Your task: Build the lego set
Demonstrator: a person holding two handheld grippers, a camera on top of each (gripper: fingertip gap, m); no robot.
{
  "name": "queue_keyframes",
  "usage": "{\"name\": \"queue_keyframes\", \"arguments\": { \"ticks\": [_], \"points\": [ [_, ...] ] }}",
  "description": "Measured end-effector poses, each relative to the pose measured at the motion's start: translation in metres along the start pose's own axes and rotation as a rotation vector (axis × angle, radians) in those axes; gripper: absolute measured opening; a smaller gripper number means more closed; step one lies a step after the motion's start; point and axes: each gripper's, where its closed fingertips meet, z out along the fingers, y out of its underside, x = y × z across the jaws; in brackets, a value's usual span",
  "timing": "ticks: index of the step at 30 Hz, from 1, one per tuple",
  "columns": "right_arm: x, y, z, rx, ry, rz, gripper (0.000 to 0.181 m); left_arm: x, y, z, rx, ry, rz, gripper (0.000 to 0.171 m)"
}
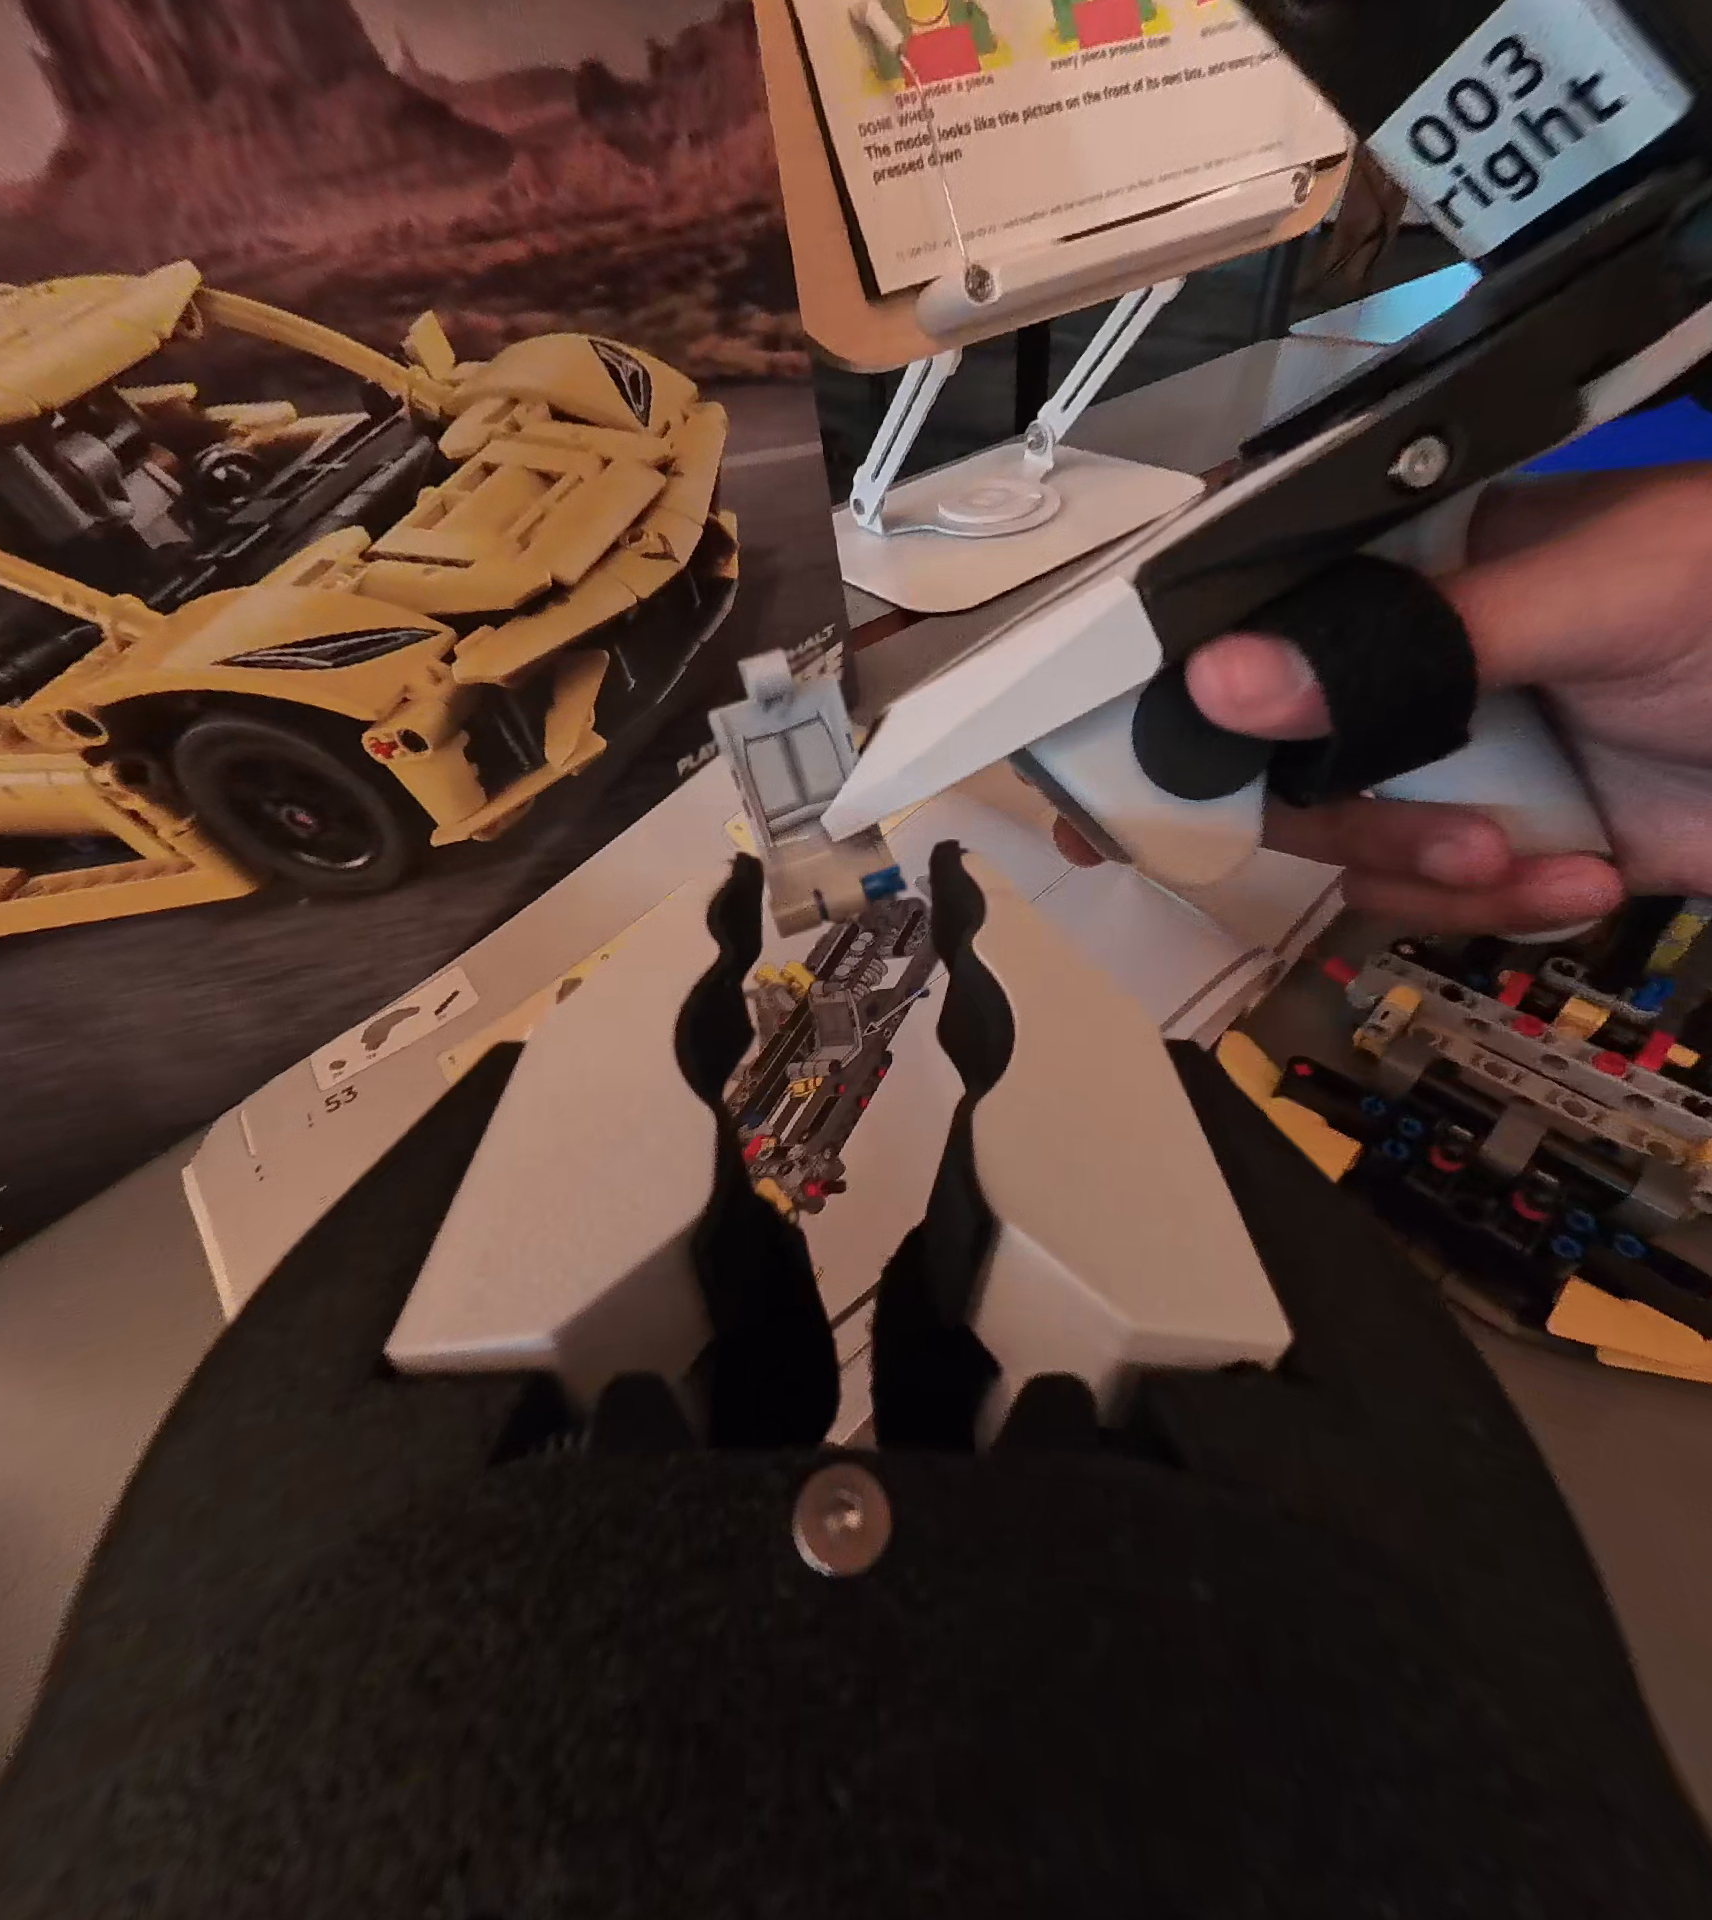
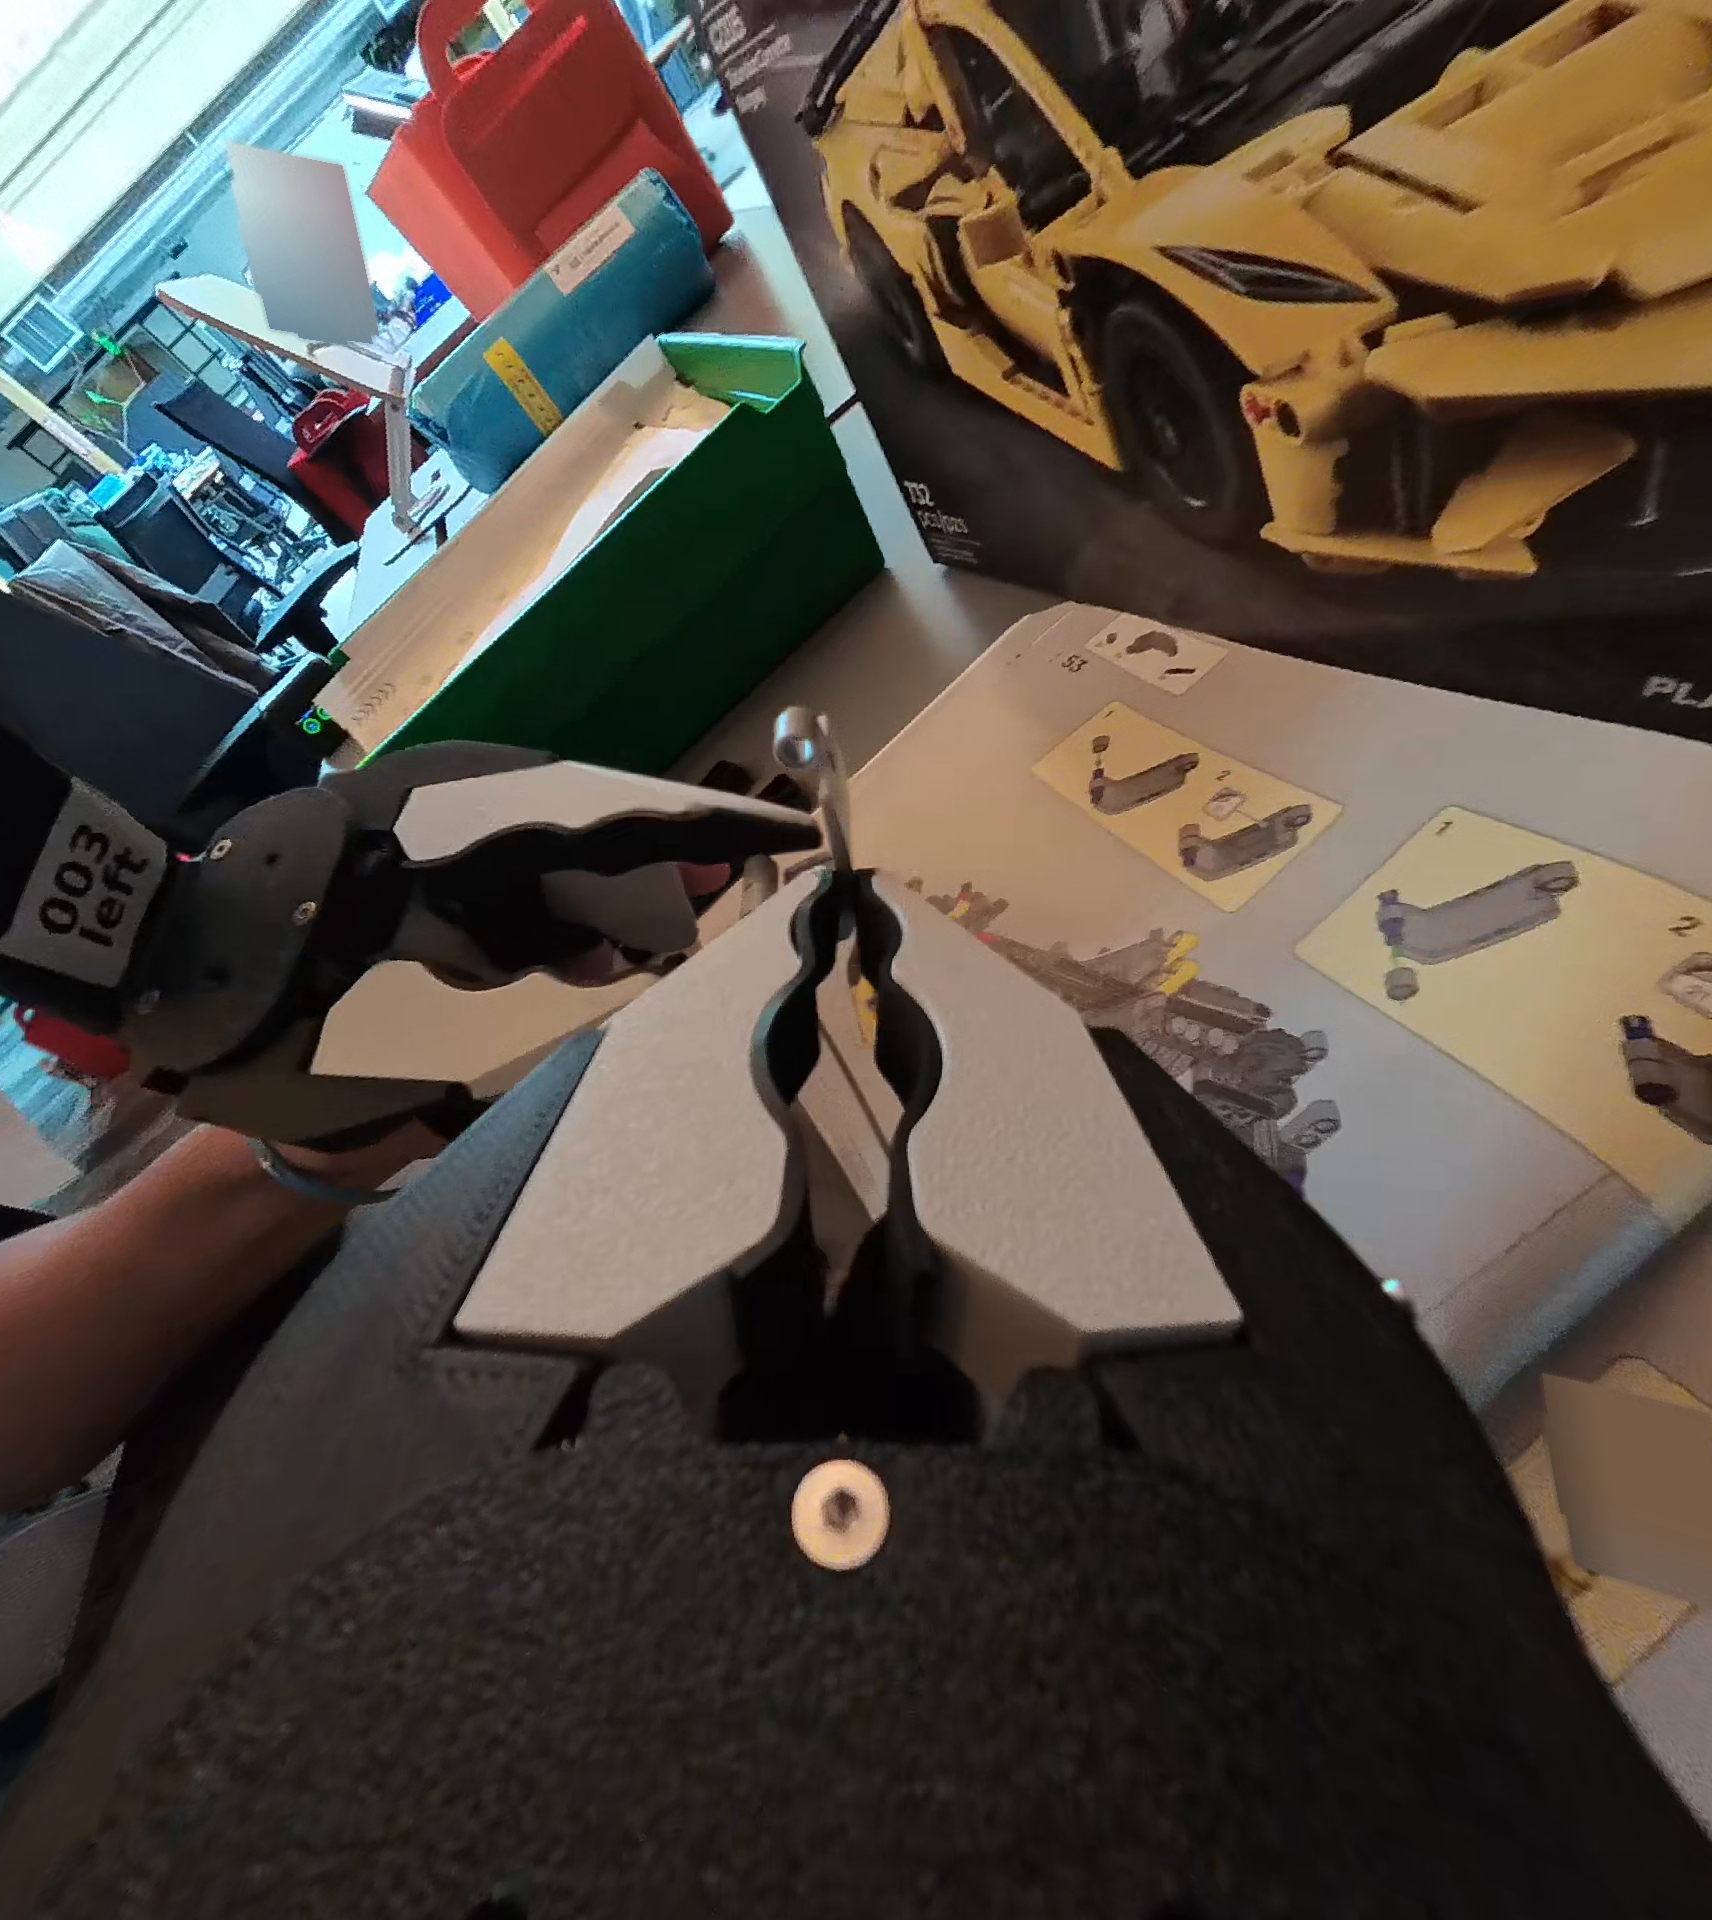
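Right gripper pinches a grey panel piece above the instruction booklet, left gripper parted beside it, apparently mid-subassembly, a pin probably next.

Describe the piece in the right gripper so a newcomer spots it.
Start at the big car-picture box, then drop to the open instruction booklet before it. Above the booklet, the right gripper pinches a flat light-grey panel piece, the only brick off the table.
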Motion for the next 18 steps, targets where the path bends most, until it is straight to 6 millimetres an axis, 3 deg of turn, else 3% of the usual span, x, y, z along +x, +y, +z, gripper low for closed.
{"name": "queue_keyframes", "arguments": {
  "ticks": [10, 15, 16, 18],
  "points": [
    [-0.005, 0.009, 0.003, -0.051, -0.035, 0.015, 0.003, -0.002, 0.006, -0.005, -0.023, 0.015, 0.047, 0.023],
    [-0.008, 0.01, -0.01, -0.131, -0.092, -0.019, 0.022, 0.003, 0.015, -0.014, -0.069, 0.103, 0.062, 0.023],
    [-0.006, 0.009, -0.015, -0.144, -0.091, -0.022, 0.024, -0.001, 0.02, -0.017, -0.104, 0.09, 0.118, 0.023],
    [0.001, 0.003, -0.028, -0.173, -0.069, -0.036, 0.026, -0.032, 0.033, -0.028, -0.181, -0.044, 0.258, 0.023]
  ]
}}
